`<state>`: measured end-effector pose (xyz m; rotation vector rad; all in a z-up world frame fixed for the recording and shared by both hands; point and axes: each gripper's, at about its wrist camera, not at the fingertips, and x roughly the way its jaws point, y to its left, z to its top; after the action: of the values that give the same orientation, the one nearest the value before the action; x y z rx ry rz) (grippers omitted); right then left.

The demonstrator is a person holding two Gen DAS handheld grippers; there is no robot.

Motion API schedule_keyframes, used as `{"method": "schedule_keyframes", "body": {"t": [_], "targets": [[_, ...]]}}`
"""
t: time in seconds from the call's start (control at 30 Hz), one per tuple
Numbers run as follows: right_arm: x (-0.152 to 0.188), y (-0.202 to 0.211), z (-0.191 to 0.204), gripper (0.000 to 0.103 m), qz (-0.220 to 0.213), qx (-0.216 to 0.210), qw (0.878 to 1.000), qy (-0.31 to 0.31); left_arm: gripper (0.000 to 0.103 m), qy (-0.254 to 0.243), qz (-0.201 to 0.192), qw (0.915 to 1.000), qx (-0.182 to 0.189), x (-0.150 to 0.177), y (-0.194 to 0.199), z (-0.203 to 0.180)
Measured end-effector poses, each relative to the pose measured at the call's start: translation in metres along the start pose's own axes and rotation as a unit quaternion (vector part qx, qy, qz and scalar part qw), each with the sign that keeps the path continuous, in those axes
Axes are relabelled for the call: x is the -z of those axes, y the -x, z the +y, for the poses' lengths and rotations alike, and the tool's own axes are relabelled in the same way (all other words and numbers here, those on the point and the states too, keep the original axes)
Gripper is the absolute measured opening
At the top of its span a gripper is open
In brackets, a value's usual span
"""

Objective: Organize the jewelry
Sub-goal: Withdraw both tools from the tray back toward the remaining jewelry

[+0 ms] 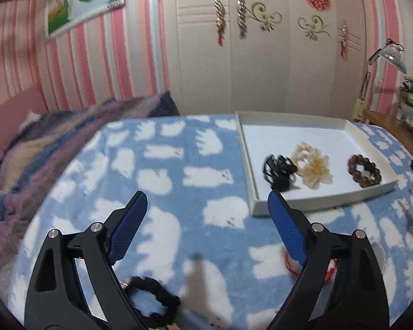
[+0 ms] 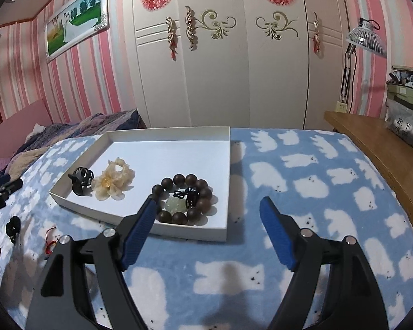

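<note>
A fleecy sky-blue blanket [image 2: 303, 275] printed with white bear shapes spreads under both grippers. Ahead of the right gripper's [image 2: 206, 206] royal-blue finger pads [image 2: 137, 233] sits a shallow white cardboard tray [image 2: 179, 232]. In it lie a glossy black claw hair clip [image 2: 81, 180], a cream-and-amber fabric flower hair tie [image 2: 111, 183], and a dark brown wooden bead bracelet [image 2: 184, 199] with a pale green stone and black knotted cord. Just below the left gripper [image 1: 208, 203], black-framed with blue pads, lies a black ruffled scrunchie [image 1: 154, 299]; a red cord [image 1: 291, 265] shows by its right finger. Beyond stand pink-and-white striped wallpaper [image 2: 74, 88] and a cream wardrobe [image 2: 234, 82] with round red paper-cuts and gold scrollwork.
</note>
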<state>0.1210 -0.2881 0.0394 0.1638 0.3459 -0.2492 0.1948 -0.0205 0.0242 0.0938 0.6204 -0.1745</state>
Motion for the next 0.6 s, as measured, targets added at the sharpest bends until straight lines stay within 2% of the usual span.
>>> {"method": "schedule_keyframes", "body": {"t": [0.1,0.23,0.43,0.6], "targets": [[-0.003,0.009,-0.006,0.078,-0.009,0.007,1.000,-0.001,0.088,-0.026,-0.003,0.9996,-0.007,0.003,0.004,-0.012],[-0.011,0.020,-0.024,0.078,-0.016,0.022,0.999,-0.016,0.088,-0.028,0.001,0.9996,0.007,0.002,0.008,-0.021],[-0.021,0.045,-0.051,0.078,-0.020,0.040,0.999,-0.007,0.088,-0.034,0.015,0.9993,-0.002,0.004,0.022,-0.028],[-0.009,0.056,-0.087,0.078,0.003,0.065,0.998,-0.008,0.088,-0.041,0.035,0.9986,0.002,0.022,0.026,-0.035]]}}
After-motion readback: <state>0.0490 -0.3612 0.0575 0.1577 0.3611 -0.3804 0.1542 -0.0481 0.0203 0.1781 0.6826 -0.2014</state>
